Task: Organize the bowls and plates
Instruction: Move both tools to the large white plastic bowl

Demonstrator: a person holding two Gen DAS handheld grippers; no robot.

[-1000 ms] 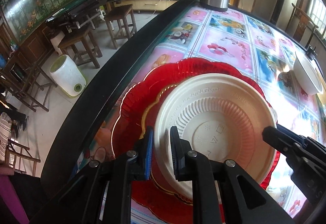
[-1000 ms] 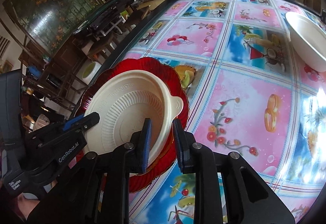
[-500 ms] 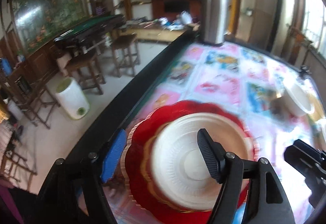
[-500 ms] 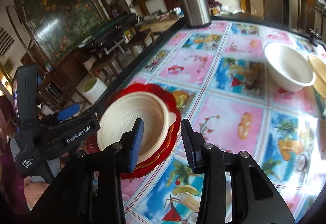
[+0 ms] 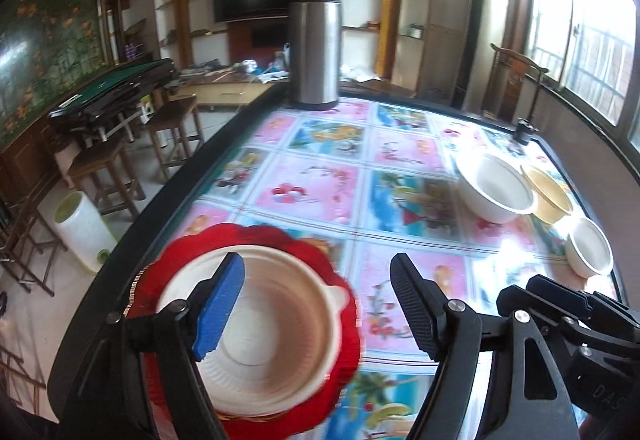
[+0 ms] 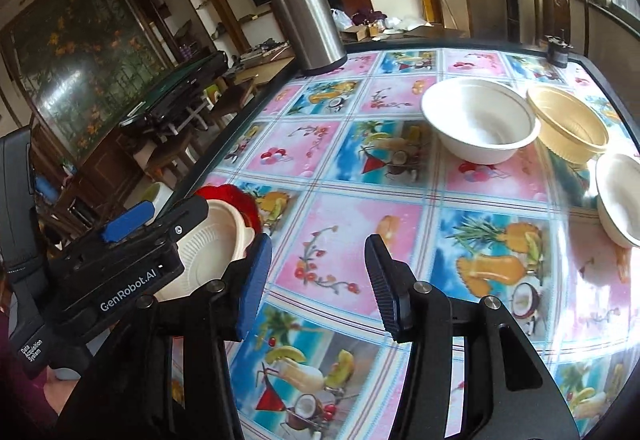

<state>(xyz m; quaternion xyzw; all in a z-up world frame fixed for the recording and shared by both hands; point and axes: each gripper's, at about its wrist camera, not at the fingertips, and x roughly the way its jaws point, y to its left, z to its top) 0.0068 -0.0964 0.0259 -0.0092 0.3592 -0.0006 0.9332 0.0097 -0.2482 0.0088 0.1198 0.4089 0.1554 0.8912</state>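
Sitting at the left edge of the surface [image 5: 308,176], a red scalloped plate [image 5: 168,260] carries a cream ribbed plate [image 5: 280,320] with a small tab on its rim; the cream plate lies nested on the red one and nothing lies in it. The left gripper [image 5: 318,304] hangs above this stack with its fingers [image 5: 218,304] spread wide, one over the cream plate and the other over the patterned cloth beside it, pinching nothing. In the right wrist view the same stack shows at the left, partly hidden behind the body of the left gripper, with only a strip of the red rim visible.

Further right, the right gripper [image 6: 318,280] hovers over the fruit-patterned cloth, its fingers [image 6: 254,284] likewise held well apart and holding nothing. A steel thermos [image 6: 304,24] stands upright at the far edge of the surface.

Toward the right side three bowls stand upright, apart from the plate stack. A large white bowl [image 6: 480,120] comes first; no contents show inside it. Just beside it, touching or nearly so, sits a yellowish ribbed bowl [image 6: 568,124], whose inside is only partly seen. Nearer and rightmost is a small white bowl [image 6: 618,196], cut off by the frame edge, with no contents showing.
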